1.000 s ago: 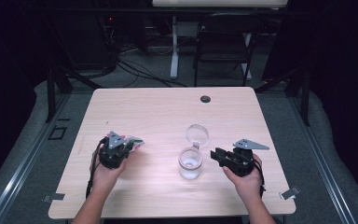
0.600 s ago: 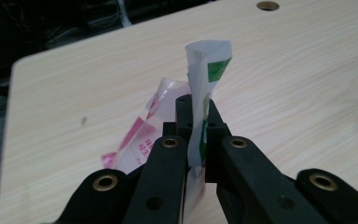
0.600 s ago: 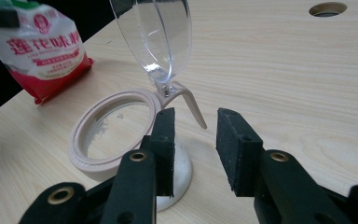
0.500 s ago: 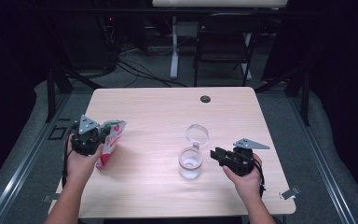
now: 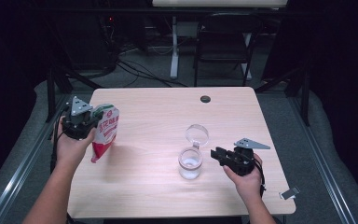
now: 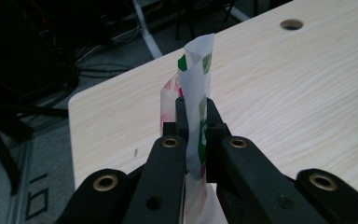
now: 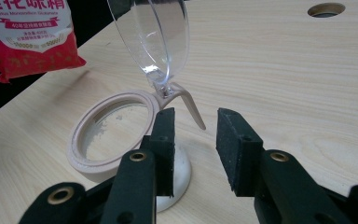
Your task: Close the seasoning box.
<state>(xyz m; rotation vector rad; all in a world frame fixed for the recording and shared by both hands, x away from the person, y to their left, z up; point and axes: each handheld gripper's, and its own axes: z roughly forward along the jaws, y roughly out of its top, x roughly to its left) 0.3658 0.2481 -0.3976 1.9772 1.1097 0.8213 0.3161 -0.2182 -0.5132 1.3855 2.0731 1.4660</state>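
A: Where was the pouch? Was the left claw (image 5: 89, 122) pinching it?

B: Yes; the left claw's jaws were pressed together on the top edge of the red-and-white pouch (image 5: 105, 132); in the left gripper view the pouch's thin top stood up between the two black jaws, with its green-marked edge rising above them; in the high view the pouch hung upright from the claw above the left part of the table (image 5: 158, 116), its bottom lifted clear of the wood.

A: And the right claw (image 5: 217, 154)?

B: Its jaws were spread, with nothing between them; in the right gripper view they stood just beside the jar (image 7: 121, 140), the one jaw close against its side, though contact could not be told; the person's right hand (image 5: 244, 179) held that gripper low over the table's right part.

A: How did the jar stand?

B: Upright near the table's middle; its clear hinged lid (image 7: 151, 37) was flipped up and back, leaving the pale rim open; something white lay inside; the pouch was well apart from it, off to the left.

A: Anything else on the table?

B: A round cable hole (image 5: 205, 99) near the far edge.
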